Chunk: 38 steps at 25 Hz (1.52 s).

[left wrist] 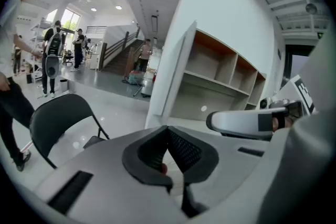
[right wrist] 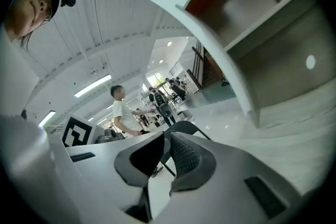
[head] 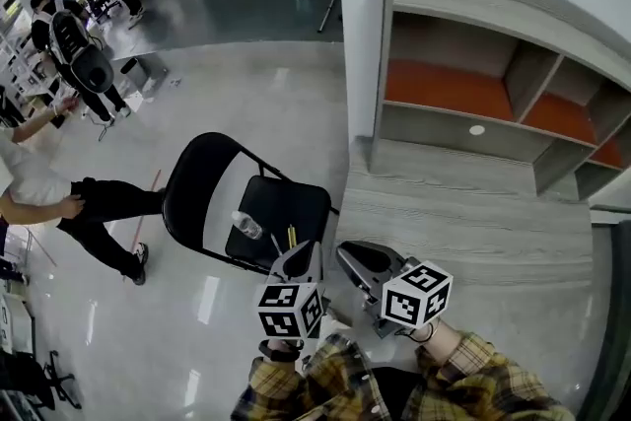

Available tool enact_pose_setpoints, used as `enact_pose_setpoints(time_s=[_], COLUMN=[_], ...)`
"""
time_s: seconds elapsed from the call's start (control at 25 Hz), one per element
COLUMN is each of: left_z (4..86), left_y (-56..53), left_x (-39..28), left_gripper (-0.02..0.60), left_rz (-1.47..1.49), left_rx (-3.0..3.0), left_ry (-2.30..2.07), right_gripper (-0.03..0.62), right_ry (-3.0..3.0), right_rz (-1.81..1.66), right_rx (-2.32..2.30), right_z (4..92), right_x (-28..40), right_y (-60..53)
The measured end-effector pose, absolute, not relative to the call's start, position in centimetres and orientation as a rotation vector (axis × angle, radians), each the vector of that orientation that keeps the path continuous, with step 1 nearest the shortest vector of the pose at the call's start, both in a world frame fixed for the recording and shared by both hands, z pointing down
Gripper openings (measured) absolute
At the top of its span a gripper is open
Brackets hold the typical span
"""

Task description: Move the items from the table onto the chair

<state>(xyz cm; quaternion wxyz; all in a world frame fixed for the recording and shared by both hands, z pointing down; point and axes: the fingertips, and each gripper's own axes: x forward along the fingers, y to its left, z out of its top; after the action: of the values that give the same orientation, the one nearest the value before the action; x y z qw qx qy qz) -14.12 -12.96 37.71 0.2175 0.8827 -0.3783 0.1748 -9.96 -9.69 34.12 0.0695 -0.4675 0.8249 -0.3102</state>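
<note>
Nearest, the left gripper (left wrist: 168, 131) is pressed together and the right gripper (right wrist: 167, 140) slightly spread, both empty in their own views; only the head view shows the plastic bottle (head: 246, 225) and yellow pen-like stick (head: 292, 237) already on the folding chair (head: 197, 184) and the grey table (head: 473, 224) bare where visible, so the task looks done.

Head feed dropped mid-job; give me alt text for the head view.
A black folding chair holds a water bottle and a yellow item. The left gripper and right gripper hover near it, both empty. The grey table looks bare.
</note>
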Motion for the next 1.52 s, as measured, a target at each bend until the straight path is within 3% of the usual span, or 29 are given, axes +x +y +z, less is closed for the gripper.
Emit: enact_pose_setpoints(time_s=[0.36,0.64,1.0,1.52], left_z=[33.2,31.1,30.6,29.9], left_y=[-1.9,5.2,10.3,9.7], left_x=[8.2,19.5,24.2,22.9], left_gripper=[0.003,0.003,0.003,0.003], left_rz=[0.445,0.449,0.455,0.436], left_rx=[2.613,2.711,2.758,2.753], left_ry=[-0.827,-0.651,-0.467,-0.457], right_gripper=[0.034,0.031,0.017,0.017], right_ry=[2.419,2.289,2.124,2.181], right_rz=[-0.687,-0.604,-0.553,-0.509], right_rx=[-1.673,-1.819,-2.03,-2.166], right_z=[30.4,28.9,29.3,28.4], right_x=[13.5,25.4,30.2,29.1], right_y=[3.5,10.5,15.5,15.4])
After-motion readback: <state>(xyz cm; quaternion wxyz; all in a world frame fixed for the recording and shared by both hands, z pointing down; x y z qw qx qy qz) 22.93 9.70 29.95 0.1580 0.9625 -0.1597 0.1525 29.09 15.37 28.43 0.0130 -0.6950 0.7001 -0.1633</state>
